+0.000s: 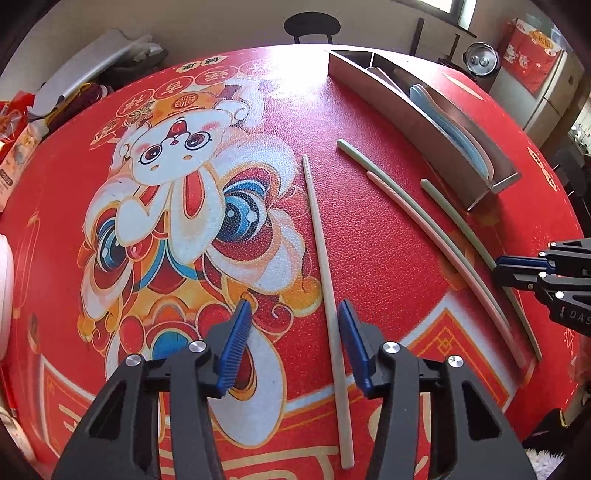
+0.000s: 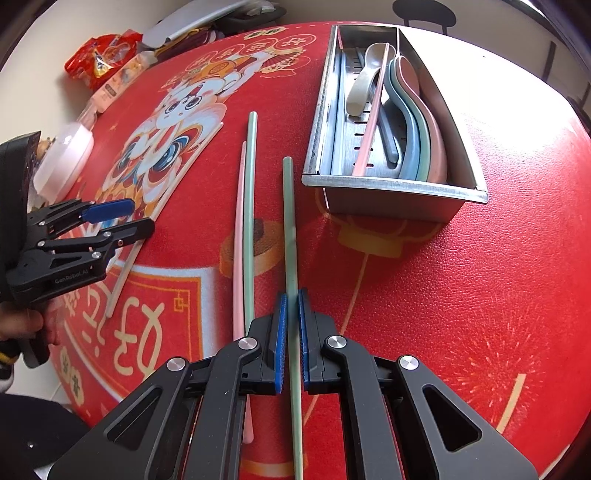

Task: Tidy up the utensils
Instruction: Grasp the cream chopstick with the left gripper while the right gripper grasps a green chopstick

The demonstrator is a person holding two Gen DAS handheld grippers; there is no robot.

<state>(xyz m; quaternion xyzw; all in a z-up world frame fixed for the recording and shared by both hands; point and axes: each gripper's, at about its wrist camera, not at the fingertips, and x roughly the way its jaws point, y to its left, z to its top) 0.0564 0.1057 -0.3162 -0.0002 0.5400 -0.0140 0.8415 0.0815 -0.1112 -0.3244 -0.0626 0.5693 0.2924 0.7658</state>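
Observation:
My right gripper (image 2: 291,299) is shut on a green chopstick (image 2: 289,221) that points toward the steel utensil tray (image 2: 391,182); it also shows in the left wrist view (image 1: 461,225). A pink chopstick (image 2: 238,236) and a second green chopstick (image 2: 250,206) lie side by side just left of it. My left gripper (image 1: 293,310) is open, its jaws on either side of a beige chopstick (image 1: 325,273) lying on the table. The tray holds a white spoon (image 2: 364,83), a pink chopstick (image 2: 371,118) and stacked blue, green and pink spoons (image 2: 421,122).
The round table carries a red printed cover (image 1: 369,229) with a rabbit picture. Snack packets (image 2: 101,57) and a white container (image 2: 64,155) sit at the table's far left edge. A dark chair (image 1: 312,26) stands beyond the table. The tray also shows in the left wrist view (image 1: 417,122).

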